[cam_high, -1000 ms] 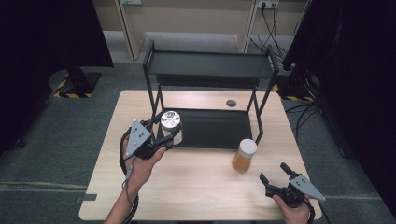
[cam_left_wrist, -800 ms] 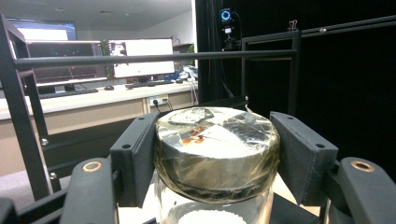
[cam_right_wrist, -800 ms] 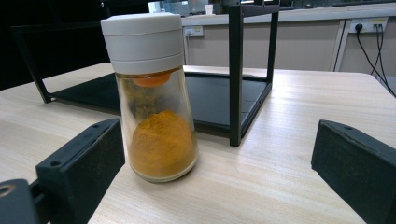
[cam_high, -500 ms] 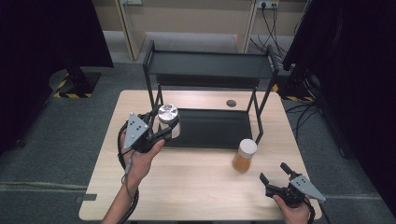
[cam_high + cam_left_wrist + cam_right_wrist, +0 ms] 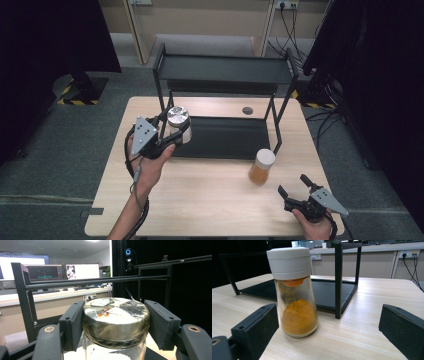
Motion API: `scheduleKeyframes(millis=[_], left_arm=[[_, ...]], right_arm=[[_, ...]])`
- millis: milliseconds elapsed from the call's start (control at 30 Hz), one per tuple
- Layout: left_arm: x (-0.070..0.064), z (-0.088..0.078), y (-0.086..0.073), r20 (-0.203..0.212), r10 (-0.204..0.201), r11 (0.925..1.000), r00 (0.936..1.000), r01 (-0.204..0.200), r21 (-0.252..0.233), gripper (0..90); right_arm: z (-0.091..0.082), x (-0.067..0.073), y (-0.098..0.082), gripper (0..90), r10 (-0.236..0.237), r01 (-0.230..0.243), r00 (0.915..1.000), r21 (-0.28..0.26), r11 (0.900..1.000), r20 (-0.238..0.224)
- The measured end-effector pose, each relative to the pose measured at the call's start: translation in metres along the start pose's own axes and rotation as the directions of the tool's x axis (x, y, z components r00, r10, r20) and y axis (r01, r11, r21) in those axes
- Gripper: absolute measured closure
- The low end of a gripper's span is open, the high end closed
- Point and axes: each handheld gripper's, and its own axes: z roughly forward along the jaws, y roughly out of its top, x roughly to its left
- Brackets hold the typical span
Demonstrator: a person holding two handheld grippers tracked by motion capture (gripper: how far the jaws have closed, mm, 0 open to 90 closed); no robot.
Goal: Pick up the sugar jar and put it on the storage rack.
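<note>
A glass jar with a silver foil-covered lid (image 5: 177,117) (image 5: 116,317) is held above the table at the left front post of the black rack (image 5: 225,67). My left gripper (image 5: 176,127) (image 5: 117,326) is shut on it, its pads (image 5: 72,325) pressing just under the lid from both sides. A clear jar of orange powder with a white cap (image 5: 261,167) (image 5: 295,302) stands upright on the wooden table (image 5: 200,200), in front of the rack's right front post. My right gripper (image 5: 292,185) (image 5: 329,340) rests open a little short of it, nothing between its fingers.
The rack has a top shelf and a low black tray (image 5: 225,137) on the table; its thin posts (image 5: 338,277) and crossbar (image 5: 75,282) stand close to both jars. A small dark round mark (image 5: 247,110) lies behind the tray. Dark curtains flank the table.
My left gripper has carried the silver-lidded jar slightly up and away, toward the rack's left post. The right gripper and the orange jar have stayed put.
</note>
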Motion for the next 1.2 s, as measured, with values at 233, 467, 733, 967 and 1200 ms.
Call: scheduleKeyframes(millis=[233,467,733,967,1200], left_arm=[[0.0,0.003,0.004,-0.015,-0.001,1.0,0.9999,0.001,-0.002,35.3],[-0.001,0.006,0.008,-0.037,-0.002,1.0,0.9993,0.001,-0.008,35.3],[-0.003,0.01,0.012,-0.065,0.0,0.9999,0.9979,-0.001,-0.013,35.3],[-0.004,0.013,0.014,-0.084,-0.003,0.9999,0.9965,0.002,-0.013,35.3],[-0.003,0.017,0.021,-0.105,-0.006,0.9997,0.9944,0.004,-0.022,35.3]], right_arm=[[0.0,0.0,0.0,2.9,-0.001,0.001,1.0,0.0,1.0,0.0],[0.0,0.0,0.0,2.9,-0.002,0.002,1.0,0.0,1.0,-0.001],[0.0,0.0,0.0,2.8,-0.003,0.003,1.0,-0.001,1.0,-0.002],[0.0,0.0,0.0,2.8,-0.002,0.002,1.0,0.0,1.0,-0.002],[0.0,0.0,0.0,2.8,-0.003,0.003,1.0,0.001,1.0,-0.002]])
